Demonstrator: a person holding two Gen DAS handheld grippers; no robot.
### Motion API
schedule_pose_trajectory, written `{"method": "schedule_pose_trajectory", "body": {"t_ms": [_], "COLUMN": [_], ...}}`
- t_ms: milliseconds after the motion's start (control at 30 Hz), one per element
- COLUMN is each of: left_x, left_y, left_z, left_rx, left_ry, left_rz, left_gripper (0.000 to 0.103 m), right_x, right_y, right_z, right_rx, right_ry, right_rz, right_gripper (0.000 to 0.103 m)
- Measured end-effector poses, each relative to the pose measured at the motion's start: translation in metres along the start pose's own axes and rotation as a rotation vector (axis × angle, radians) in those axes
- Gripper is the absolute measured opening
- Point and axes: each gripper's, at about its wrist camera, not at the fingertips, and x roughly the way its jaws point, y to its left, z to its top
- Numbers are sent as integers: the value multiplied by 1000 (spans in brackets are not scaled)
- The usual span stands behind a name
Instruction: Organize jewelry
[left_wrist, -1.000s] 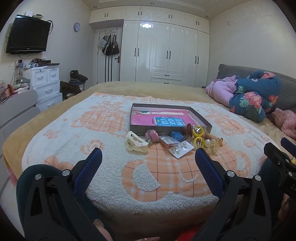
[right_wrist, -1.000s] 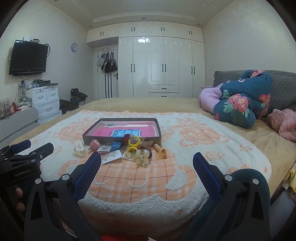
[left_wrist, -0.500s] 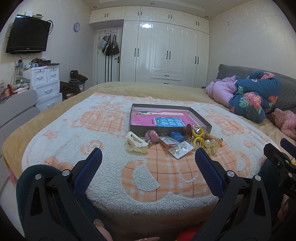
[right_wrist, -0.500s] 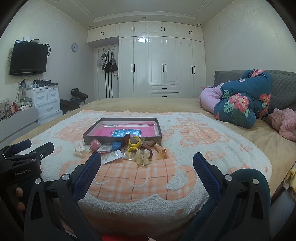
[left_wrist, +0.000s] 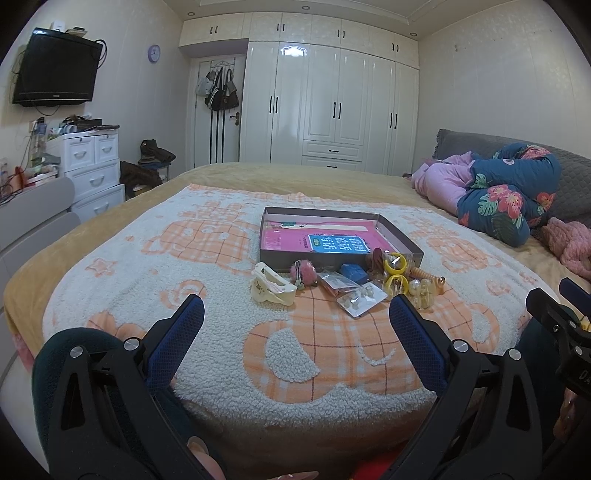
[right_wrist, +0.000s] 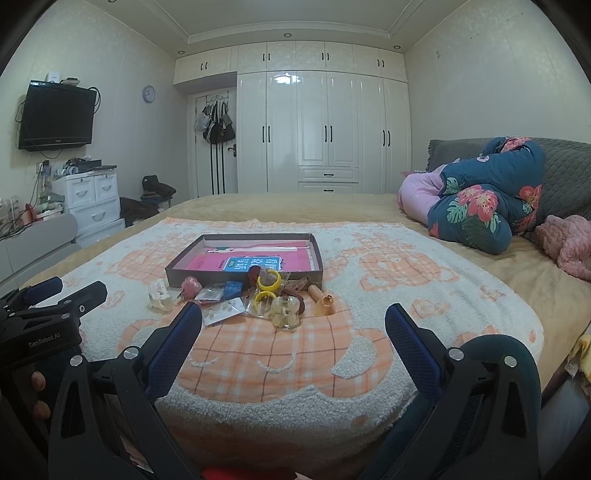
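My left gripper (left_wrist: 295, 317) is held at the near edge of the bed, jaws spread wide, nothing between them; my right gripper (right_wrist: 293, 321) likewise, wide apart and empty. Landmark: the shallow grey box (left_wrist: 400, 236) on the orange-and-white blanket (left_wrist: 155, 266). Inside the box, a pink sheet and a blue card (left_wrist: 338, 243). Jewelry lies heaped just in front of the box's near wall: cream hair claw (left_wrist: 271, 288) toward its left corner, pink pompom (left_wrist: 303, 271) beside that, blue piece (left_wrist: 352, 272), clear packet of earrings (left_wrist: 361, 301), two yellow rings (right_wrist: 271, 281), clear beaded piece (right_wrist: 285, 312), amber spiral piece (right_wrist: 322, 300) toward the right corner. Both grippers well short of the heap.
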Motion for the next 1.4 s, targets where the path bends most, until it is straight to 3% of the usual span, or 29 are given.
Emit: {"method": "schedule_pose_trajectory", "body": {"t_ms": [933,1200,1400], "left_x": [-1,9,16], "left_y": [-3,16,30], "left_z": [5,11,13], "left_rx": [-10,-57,-94], "left_ry": [3,14,28], "left_rz": [4,36,77], "left_gripper": [92,92,92], "right_x": [2,15,30], "right_y": [2,10,26], "right_z": [-1,0,6], "right_rx": [0,-25,-74], "right_ry": [9,46,88], "right_rz": [4,44,130], "right_gripper": [97,97,97]}}
